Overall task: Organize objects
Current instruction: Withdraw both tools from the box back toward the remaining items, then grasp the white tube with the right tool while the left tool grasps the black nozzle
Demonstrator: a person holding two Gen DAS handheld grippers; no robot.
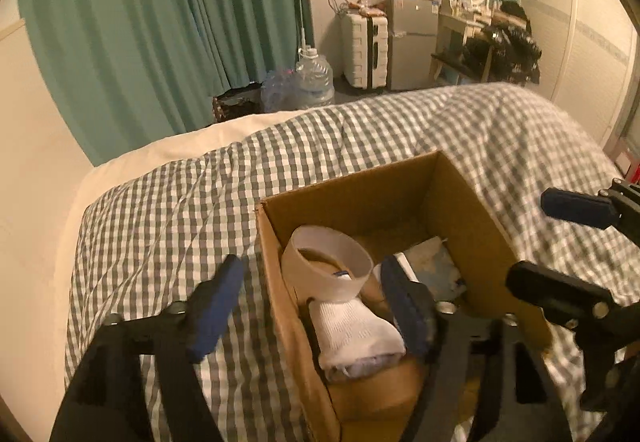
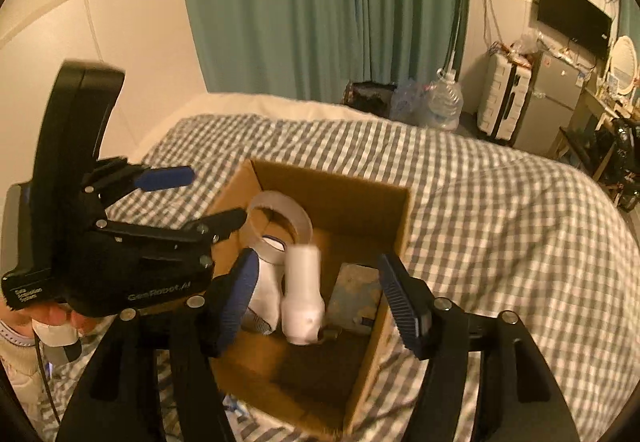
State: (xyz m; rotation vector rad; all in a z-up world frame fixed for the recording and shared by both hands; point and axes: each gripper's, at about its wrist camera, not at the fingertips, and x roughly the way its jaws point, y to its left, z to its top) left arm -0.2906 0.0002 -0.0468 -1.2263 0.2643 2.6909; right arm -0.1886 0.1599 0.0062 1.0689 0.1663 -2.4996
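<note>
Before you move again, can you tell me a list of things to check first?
1. Right gripper empty: ok, open wide and gripping nothing.
2. Left gripper clear of things: not ok, open but straddling the cardboard box wall.
3. White bottle settled in the box: cannot tell, it is blurred.
4. Tape roll and white sock inside the box: ok.
5. Room left in the box: ok, bare floor shows.

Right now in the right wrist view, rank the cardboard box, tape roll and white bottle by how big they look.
1. cardboard box
2. and 3. white bottle and tape roll: look alike; the blurred bottle seems nearer, so unsure.
</note>
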